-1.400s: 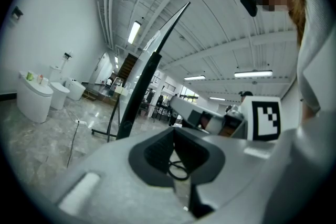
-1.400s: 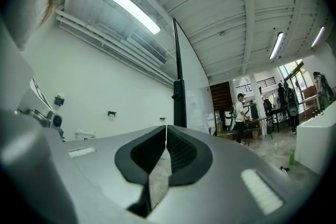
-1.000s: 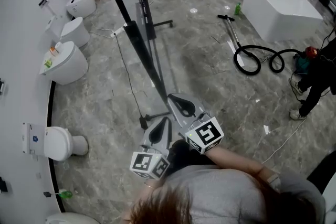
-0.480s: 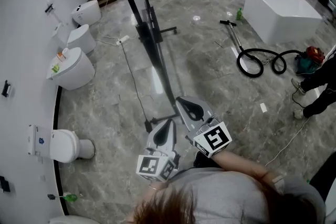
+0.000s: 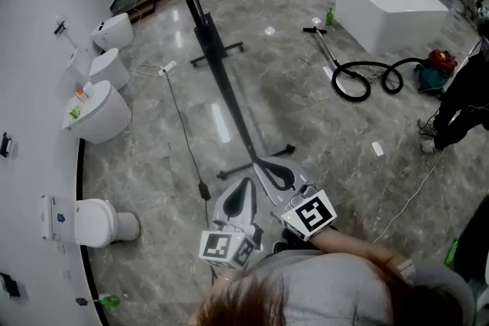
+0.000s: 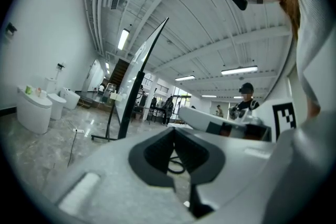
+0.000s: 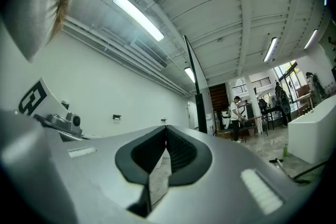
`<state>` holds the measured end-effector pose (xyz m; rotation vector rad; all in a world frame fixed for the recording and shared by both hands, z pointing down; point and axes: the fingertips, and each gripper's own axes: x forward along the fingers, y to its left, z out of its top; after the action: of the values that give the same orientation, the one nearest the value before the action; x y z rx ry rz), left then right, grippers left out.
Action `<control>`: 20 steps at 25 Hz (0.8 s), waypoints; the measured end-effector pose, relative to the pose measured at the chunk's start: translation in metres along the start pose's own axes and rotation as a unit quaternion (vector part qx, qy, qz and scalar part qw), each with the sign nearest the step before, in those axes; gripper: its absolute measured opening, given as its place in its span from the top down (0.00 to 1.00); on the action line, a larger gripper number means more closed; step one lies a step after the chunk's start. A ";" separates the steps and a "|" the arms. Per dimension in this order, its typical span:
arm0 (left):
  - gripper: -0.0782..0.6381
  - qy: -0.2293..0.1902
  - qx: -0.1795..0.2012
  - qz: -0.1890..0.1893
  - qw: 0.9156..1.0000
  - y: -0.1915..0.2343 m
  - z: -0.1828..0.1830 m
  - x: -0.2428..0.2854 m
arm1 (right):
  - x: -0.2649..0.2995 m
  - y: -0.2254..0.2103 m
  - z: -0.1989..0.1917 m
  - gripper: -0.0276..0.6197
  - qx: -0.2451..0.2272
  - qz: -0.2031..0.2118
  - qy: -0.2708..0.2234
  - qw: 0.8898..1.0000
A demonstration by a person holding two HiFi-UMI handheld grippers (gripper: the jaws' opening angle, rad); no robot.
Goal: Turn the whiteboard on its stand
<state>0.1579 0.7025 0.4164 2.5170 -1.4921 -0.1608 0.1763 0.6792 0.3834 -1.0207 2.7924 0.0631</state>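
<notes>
From overhead I see the tall black-framed whiteboard (image 5: 219, 69) edge-on, running from upper left to centre. Only the gripper views show my left claw (image 6: 173, 129) and right claw (image 7: 166, 127) pinched together, empty.

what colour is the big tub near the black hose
White. The tub shows best in the head view.

A bathroom-fittings showroom: white toilets (image 5: 95, 112) line the left wall, a freestanding bathtub (image 5: 390, 5) stands far right on a marble floor (image 5: 306, 111).
</notes>
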 end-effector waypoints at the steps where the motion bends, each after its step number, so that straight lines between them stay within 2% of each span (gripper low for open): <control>1: 0.90 0.002 -0.003 -0.004 1.000 -0.003 -0.002 -0.002 | -0.004 0.003 -0.002 0.96 0.000 -0.001 0.002 1.000; 8: 0.90 0.001 0.001 0.000 1.000 -0.009 -0.005 -0.009 | -0.011 0.000 0.000 0.95 -0.008 0.000 0.005 1.000; 16: 0.90 -0.004 0.008 0.016 1.000 -0.012 0.002 -0.010 | -0.008 -0.001 -0.005 0.95 0.003 0.025 0.026 0.999; 20: 0.90 -0.004 0.008 0.014 1.000 -0.018 0.002 -0.006 | -0.010 -0.007 -0.006 0.95 0.010 0.023 0.038 0.999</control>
<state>0.1696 0.7157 0.4103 2.5085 -1.5374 -0.1545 0.1874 0.6795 0.3912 -0.9743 2.8784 0.0020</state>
